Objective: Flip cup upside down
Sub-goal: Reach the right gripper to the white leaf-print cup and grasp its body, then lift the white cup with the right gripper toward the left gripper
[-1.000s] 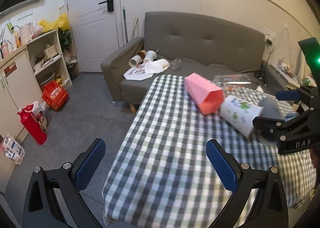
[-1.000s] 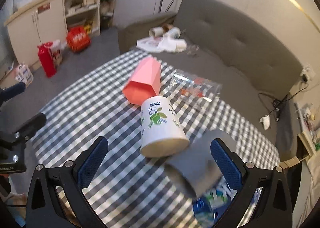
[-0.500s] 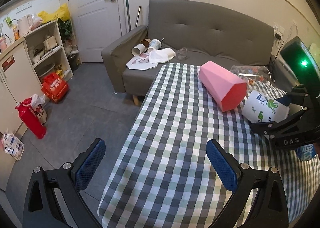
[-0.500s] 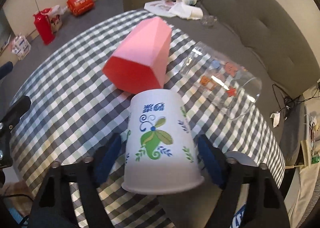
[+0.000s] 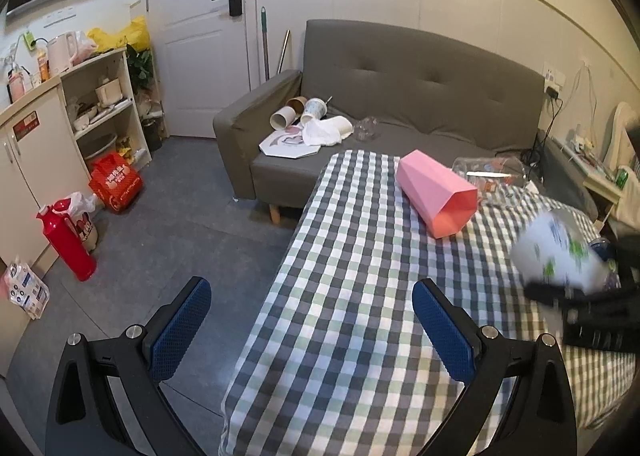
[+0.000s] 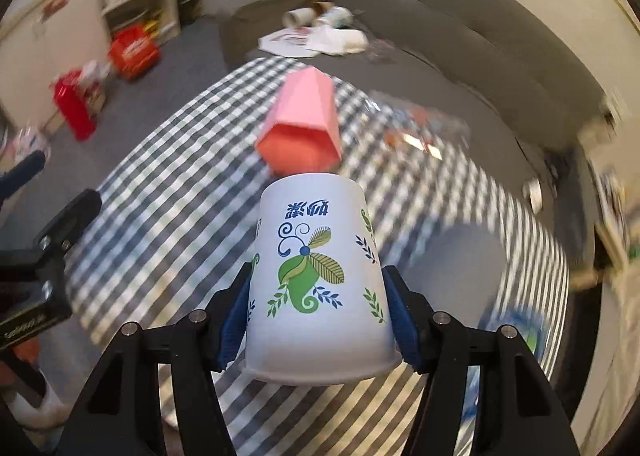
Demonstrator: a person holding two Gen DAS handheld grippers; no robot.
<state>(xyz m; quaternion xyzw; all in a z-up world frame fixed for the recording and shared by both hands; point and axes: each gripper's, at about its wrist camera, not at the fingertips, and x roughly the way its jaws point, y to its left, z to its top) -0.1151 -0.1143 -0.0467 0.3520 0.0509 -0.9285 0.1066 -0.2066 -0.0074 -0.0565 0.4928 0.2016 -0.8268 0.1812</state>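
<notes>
A white paper cup (image 6: 316, 280) with a green leaf print sits between the blue pads of my right gripper (image 6: 318, 314), which is shut on it. The cup's rim faces the camera and its base points away, above the checked table (image 6: 168, 191). In the left wrist view the cup (image 5: 556, 252) is a blur at the right edge, held by the right gripper (image 5: 588, 304). My left gripper (image 5: 312, 332) is open and empty over the table's near left edge.
A pink faceted cup (image 5: 438, 193) lies on its side mid-table, with a clear glass (image 5: 490, 171) lying behind it. A grey round object (image 6: 464, 256) lies on the cloth beyond the held cup. A grey sofa (image 5: 400, 95) with litter stands behind the table.
My right gripper has closed on the paper cup and lifted it off the cloth, with the view now blurred by motion. The left gripper has stayed open and shifted slightly.
</notes>
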